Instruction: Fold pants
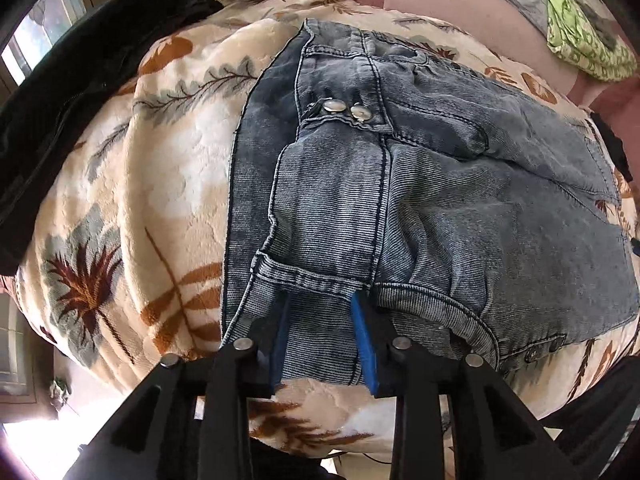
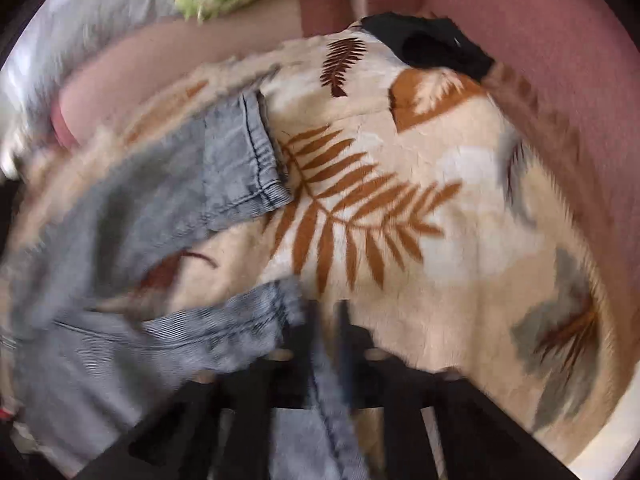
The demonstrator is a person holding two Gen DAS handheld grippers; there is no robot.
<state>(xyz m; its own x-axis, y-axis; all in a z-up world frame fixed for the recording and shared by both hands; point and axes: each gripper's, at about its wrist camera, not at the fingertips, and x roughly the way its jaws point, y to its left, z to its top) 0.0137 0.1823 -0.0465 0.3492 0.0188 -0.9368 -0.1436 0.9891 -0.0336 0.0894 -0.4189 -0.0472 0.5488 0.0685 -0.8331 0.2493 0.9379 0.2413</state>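
Jeans (image 1: 460,208): grey-blue washed denim with a fine ribbed weave, dark double stitching, two metal snap buttons (image 1: 344,109) at the waistband; folded into a squarish stack lying on the blanket.
Jeans, right wrist view (image 2: 236,160): a hemmed leg end lies flat on the blanket, and a second fold of denim (image 2: 224,328) bunches toward the fingers; this view is smeared by motion.
Blanket (image 1: 160,184): plush cream fleece printed with rust, maroon and grey leaves; it lies under the whole stack.
Left gripper (image 1: 320,344): black arms with blue pads (image 1: 365,344), moderately parted; a strip of the near denim edge lies between them, under a belt loop. The pads do not appear to press on it.
Right gripper (image 2: 326,344): dark fingers spread apart; a narrow seamed strip of denim runs down between them. With the blur I cannot tell whether a pad touches it.
Black garment (image 1: 68,92): dark cloth along the blanket's left edge, apart from the jeans.
Pink sheet (image 2: 540,48): smooth cloth beyond the blanket.
Green patterned cloth (image 1: 580,36): crumpled, far corner, well apart from the jeans.
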